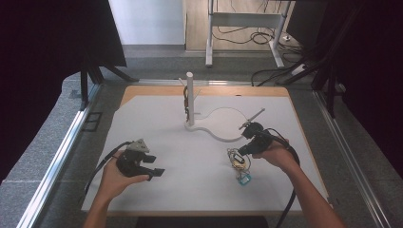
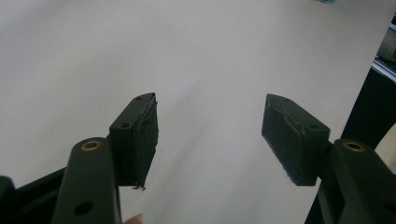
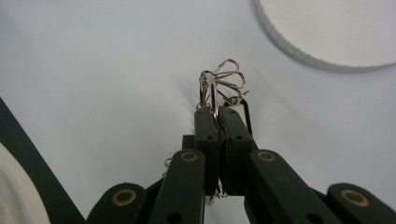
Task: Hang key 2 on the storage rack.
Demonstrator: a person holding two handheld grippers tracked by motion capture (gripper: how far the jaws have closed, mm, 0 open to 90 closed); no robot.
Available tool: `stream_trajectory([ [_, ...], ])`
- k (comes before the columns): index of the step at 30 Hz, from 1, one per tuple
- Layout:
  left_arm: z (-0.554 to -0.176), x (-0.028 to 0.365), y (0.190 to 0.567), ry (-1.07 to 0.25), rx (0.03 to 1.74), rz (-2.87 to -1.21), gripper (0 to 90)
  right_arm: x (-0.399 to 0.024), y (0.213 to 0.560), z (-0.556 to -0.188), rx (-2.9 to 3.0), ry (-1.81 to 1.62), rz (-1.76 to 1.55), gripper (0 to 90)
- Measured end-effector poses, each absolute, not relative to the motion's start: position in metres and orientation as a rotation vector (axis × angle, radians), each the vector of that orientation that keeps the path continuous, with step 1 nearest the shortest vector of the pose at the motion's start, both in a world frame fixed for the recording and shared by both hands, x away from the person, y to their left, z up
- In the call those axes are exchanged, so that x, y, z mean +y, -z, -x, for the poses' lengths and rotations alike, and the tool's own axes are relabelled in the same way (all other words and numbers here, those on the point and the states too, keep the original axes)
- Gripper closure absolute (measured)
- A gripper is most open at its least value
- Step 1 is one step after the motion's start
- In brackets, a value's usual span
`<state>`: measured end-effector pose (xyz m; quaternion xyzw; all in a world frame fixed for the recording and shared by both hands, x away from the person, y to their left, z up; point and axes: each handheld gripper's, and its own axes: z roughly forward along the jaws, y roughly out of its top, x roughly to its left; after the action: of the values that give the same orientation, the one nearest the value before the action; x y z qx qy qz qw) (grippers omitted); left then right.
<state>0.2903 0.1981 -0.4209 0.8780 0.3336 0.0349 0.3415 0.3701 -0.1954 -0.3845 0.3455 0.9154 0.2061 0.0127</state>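
Note:
A bunch of metal key rings [image 1: 237, 160] with a small teal tag [image 1: 244, 179] hangs low over the white table top [image 1: 190, 156] at the right. My right gripper [image 1: 241, 152] is shut on it; in the right gripper view the jaws are pressed together on the looped wire rings [image 3: 223, 81], just past my right gripper's [image 3: 217, 112] tips. At the front left my left gripper [image 1: 154, 165] is held still. In its own view the left gripper [image 2: 210, 126] stands open with nothing between the pads, just bare table.
A white stand with an upright post [image 1: 190, 97] and a round flat base [image 1: 223, 124] sits at the middle back, a dark item hanging by the post. The base's rim [image 3: 299, 53] lies just beyond the rings. Metal rails run along both table sides.

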Motion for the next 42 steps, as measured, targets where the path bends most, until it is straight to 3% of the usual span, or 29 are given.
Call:
stream_trajectory([
  [23, -0.289, 0.199, 0.422, -0.106, 0.861, -2.289, 36.7, -0.183, 0.327, -0.392, 2.788, -0.770, -1.056, 87.8],
  [42, -0.291, 0.208, 0.425, -0.071, 0.906, -2.246, 36.6, -0.178, 0.318, -0.405, 2.779, -0.789, -1.076, 87.8],
])
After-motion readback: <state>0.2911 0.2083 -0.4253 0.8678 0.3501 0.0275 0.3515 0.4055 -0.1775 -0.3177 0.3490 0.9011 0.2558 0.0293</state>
